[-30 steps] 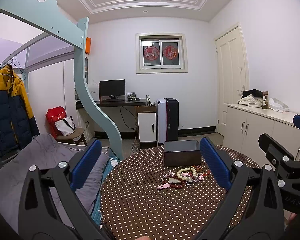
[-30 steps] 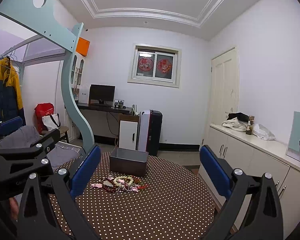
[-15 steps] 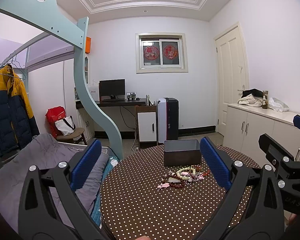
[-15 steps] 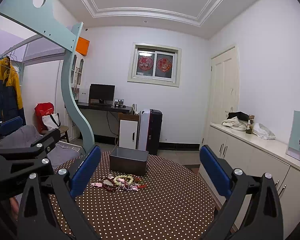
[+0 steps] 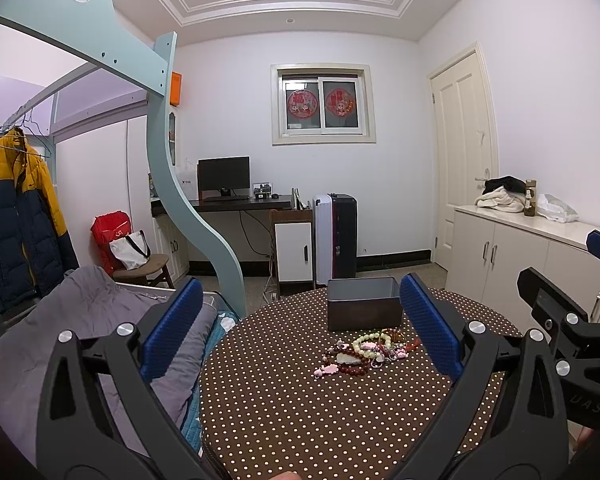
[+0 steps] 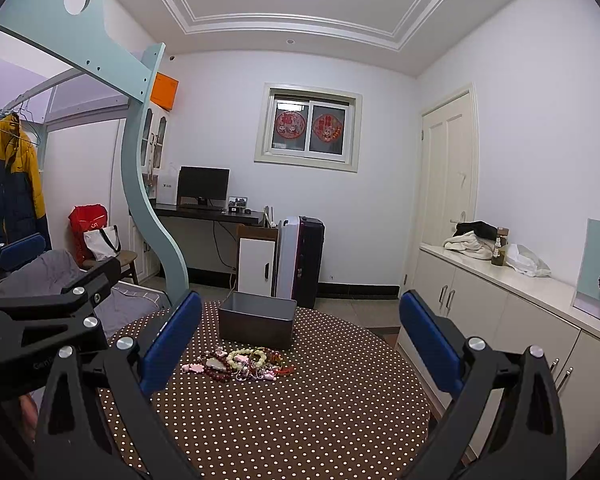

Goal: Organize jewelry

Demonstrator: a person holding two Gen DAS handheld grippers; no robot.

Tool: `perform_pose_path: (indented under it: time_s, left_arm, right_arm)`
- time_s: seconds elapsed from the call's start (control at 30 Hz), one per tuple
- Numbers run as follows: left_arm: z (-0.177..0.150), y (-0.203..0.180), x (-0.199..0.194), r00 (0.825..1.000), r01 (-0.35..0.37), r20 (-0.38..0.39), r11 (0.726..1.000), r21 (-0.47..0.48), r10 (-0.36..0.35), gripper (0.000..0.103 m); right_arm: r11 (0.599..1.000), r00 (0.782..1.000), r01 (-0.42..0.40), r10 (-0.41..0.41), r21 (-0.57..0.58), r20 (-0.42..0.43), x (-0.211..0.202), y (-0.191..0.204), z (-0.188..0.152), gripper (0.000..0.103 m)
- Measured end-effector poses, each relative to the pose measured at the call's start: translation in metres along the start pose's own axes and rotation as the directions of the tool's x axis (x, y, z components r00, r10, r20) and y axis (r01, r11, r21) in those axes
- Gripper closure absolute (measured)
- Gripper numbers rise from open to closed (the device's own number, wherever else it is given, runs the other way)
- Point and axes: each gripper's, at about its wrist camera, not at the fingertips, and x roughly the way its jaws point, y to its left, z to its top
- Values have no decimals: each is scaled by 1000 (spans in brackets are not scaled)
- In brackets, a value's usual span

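Note:
A pile of jewelry (image 5: 366,352) (image 6: 242,364), with cream and dark red bead bracelets and pink charms, lies on a round table with a brown polka-dot cloth (image 5: 300,408) (image 6: 284,412). Just behind the pile stands an open dark grey box (image 5: 363,308) (image 6: 257,323). My left gripper (image 5: 300,328) is open, held above the table's near side, short of the pile. My right gripper (image 6: 300,338) is open too, with nothing between its blue pads. Each gripper shows at the edge of the other's view.
A bed with grey bedding (image 5: 80,320) and a pale blue bunk frame (image 5: 180,184) border the table on the left. White cabinets (image 6: 500,320) run along the right wall. A desk with a monitor (image 5: 224,178) and a suitcase (image 5: 336,236) stand at the far wall.

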Motion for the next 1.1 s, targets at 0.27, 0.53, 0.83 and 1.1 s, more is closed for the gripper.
perform_pose_path:
  time_s: [0.27, 0.53, 0.83, 1.1]
  left_arm:
    - [-5, -5, 5, 1000, -5, -11, 1000, 8, 5, 6]
    - [-8, -13, 20, 999, -10, -41, 1000, 21, 11, 6]
    - [-20, -20, 55, 993, -21, -117, 998, 64, 28, 6]
    - [-52, -2, 117, 941, 17, -338, 999, 28, -6, 6]
  right_arm:
    - [1000, 1000, 0, 0, 7, -15, 2, -3, -5, 8]
    - [1000, 999, -12, 13, 13, -52, 15, -4, -7, 8]
    - [989, 992, -81, 92, 121, -87, 39, -23, -15, 8]
    - [988, 972, -88, 112, 124, -205, 79, -33, -36, 7]
